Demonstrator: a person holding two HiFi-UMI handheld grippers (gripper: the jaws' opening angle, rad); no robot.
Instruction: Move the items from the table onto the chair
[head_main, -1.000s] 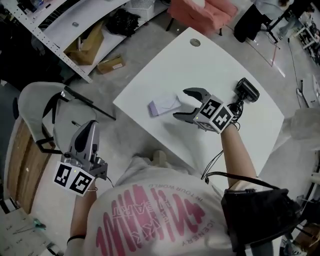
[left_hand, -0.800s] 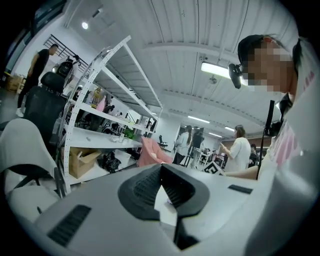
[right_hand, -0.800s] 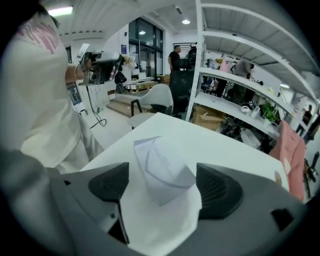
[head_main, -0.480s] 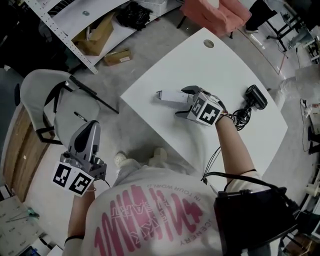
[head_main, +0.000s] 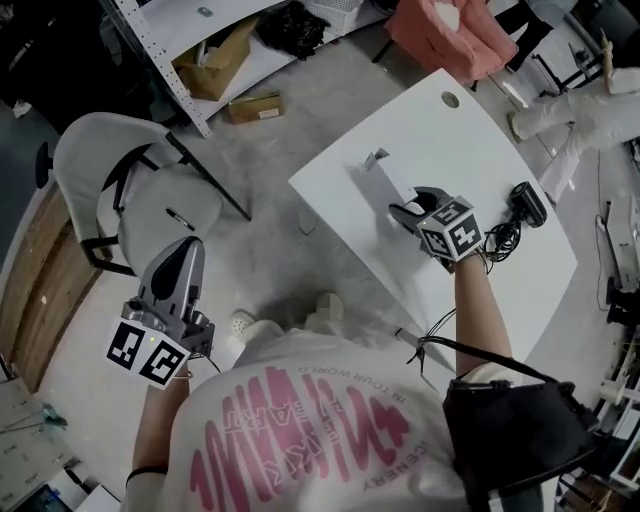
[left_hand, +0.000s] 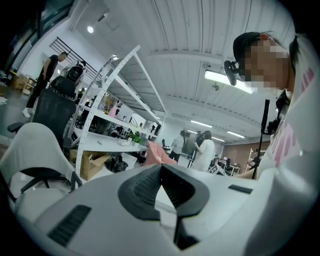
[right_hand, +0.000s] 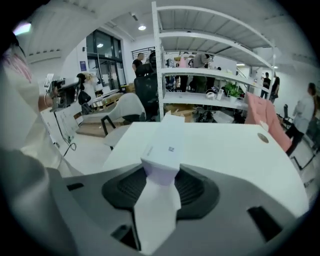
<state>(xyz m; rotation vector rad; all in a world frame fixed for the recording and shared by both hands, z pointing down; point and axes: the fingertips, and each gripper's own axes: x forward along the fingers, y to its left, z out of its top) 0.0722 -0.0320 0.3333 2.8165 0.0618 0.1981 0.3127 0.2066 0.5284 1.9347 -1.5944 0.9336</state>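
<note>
Closest to me, my left tongs (head_main: 187, 248) hang low by my side, over the grey floor (head_main: 270, 250). Their two jaws are pressed together and there is nothing in between them (left_hand: 160, 169).

A bit further out, my right tongs (head_main: 406, 207) reach over the white table (head_main: 450, 140) and point down at a slant. Their jaws have just been closing, and now the dark pads squeeze a small white box (right_hand: 167, 137) from both sides. One end of the box sits deep between the jaws (right_hand: 161, 186). The rest sticks out in front, over the table top. From above, the box (head_main: 373, 172) looks tipped up. I cannot tell if its far end touches the table.

Just beside my right hand, on the table, lies a black gadget (head_main: 528, 202) with a curly black cord (head_main: 497, 240).

The white chair (head_main: 150, 195) stands off to my left, well apart from the table. There is a small dark thing (head_main: 181, 219) on its seat.

Past the chair, a brown cardboard box (head_main: 255, 105) lies on the floor near a white shelf (head_main: 150, 45).
</note>
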